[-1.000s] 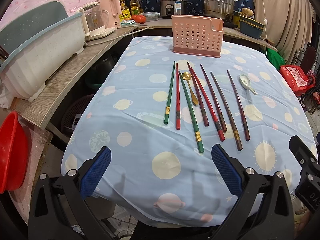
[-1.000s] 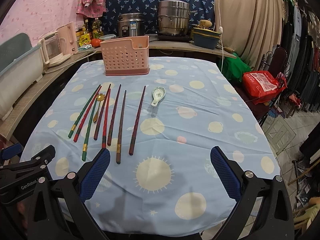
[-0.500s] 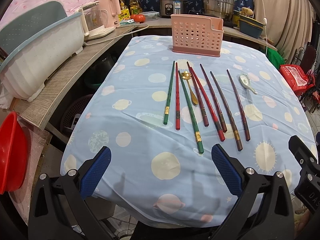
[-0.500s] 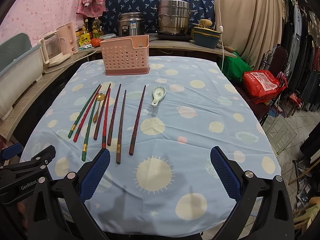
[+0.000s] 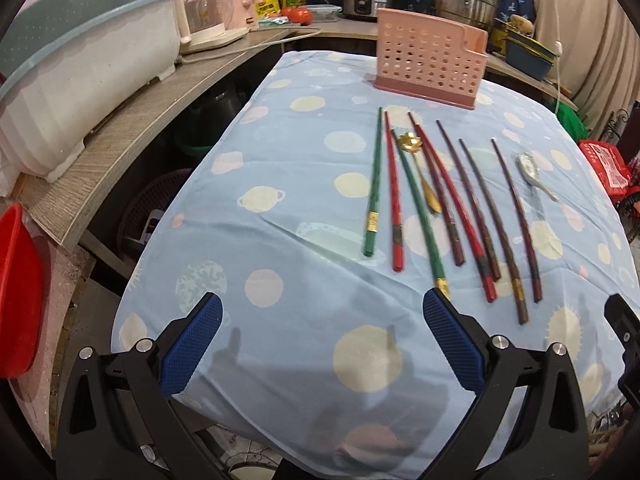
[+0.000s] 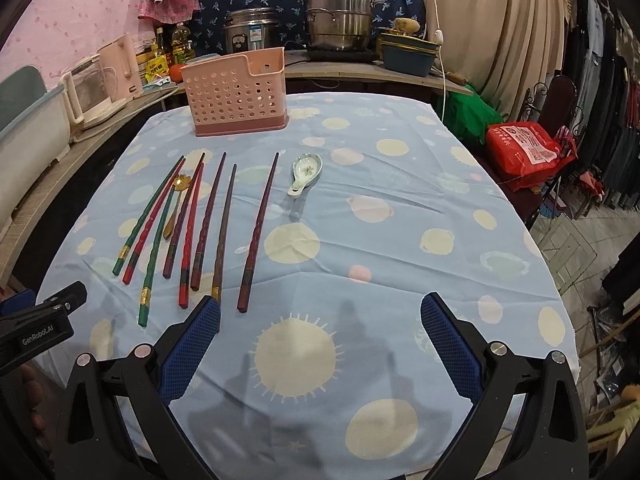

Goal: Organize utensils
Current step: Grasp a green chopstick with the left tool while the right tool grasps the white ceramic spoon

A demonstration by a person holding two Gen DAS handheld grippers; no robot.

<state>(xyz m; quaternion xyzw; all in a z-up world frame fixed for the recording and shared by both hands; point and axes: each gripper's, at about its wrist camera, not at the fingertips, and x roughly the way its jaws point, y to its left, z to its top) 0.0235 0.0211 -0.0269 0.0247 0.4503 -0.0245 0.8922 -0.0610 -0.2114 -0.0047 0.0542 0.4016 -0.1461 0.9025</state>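
Chopsticks [image 5: 440,204] and two spoons are laid in a row on the blue tablecloth [image 5: 304,184], before the pink holder [image 5: 430,64]; left gripper [image 5: 324,340] and right gripper [image 6: 320,340] are held wide apart, gripping nothing.

Pink holder [image 6: 236,92], blue polka-dot tablecloth [image 6: 400,220]

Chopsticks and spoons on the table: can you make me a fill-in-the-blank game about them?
1. The basket behind the chopsticks is coloured ____.
2. The gold spoon lies among the chopsticks, but the white ceramic spoon lies off to their ____ side.
3. Both the left hand-held gripper and the right hand-held gripper are ____ and hold nothing.

Missing words: pink; right; open
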